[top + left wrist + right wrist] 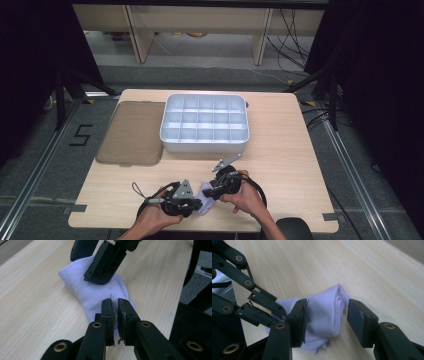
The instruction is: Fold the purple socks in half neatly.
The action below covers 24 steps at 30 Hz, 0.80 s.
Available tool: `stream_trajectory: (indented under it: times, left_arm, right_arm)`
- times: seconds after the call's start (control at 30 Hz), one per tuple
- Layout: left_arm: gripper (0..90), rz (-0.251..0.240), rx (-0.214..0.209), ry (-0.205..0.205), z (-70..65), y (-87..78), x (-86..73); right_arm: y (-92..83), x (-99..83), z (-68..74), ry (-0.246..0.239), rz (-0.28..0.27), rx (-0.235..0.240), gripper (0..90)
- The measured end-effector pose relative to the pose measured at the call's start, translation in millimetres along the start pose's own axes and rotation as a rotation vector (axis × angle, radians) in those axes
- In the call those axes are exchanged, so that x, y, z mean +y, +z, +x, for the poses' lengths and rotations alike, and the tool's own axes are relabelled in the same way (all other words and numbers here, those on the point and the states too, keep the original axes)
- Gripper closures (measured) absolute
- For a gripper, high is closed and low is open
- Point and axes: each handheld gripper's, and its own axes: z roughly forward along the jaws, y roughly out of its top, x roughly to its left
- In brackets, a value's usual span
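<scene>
Lilac sock (100, 293): left hand-held gripper (115, 307) pinches edge; right hand-held gripper (327, 315) open astride.

Both hands sit close together at 6 o'clock. The left gripper (114, 305) is pinched tight; the right gripper (327, 315) gapes apart.

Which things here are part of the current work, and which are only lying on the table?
In use:
- pale purple cloth, folded
- left gripper, shut on the cloth's edge
- right gripper, open around the cloth

Lying about:
- white compartment tray
- brown translucent lid, beside the tray
</scene>
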Motion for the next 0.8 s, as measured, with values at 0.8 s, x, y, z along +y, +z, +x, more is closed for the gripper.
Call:
stream_trajectory:
  times: [0.8]
  left_arm:
    - [51.3,-0.047,-0.027,-0.113,5.8,-22.3,-15.6]
  right_arm:
    - [10.3,-5.1,1.6,-0.002,0.009,0.043,70.4]
